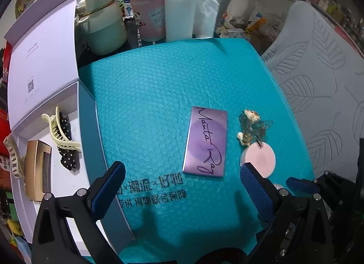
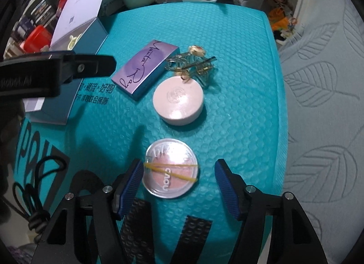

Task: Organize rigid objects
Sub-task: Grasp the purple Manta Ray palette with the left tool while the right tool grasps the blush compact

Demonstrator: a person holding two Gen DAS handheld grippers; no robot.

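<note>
The right claw [image 2: 178, 186] stood released astride the clear round compact [image 2: 171, 168], its left pad near the rim, the right pad apart. The compact lay flat on the teal mailer [image 2: 238, 127], below the pink round case [image 2: 178, 100]. It appeared light, stiff and slick; a grip across the rim, clear of the yellow rubber band [image 2: 173, 170], seemed advisable. The left claw [image 1: 182, 184] was released and empty.

Purple palette [image 1: 206, 142] reads "Manta Ray"; pink carton [image 1: 149, 11] reads "QUEEN".
</note>
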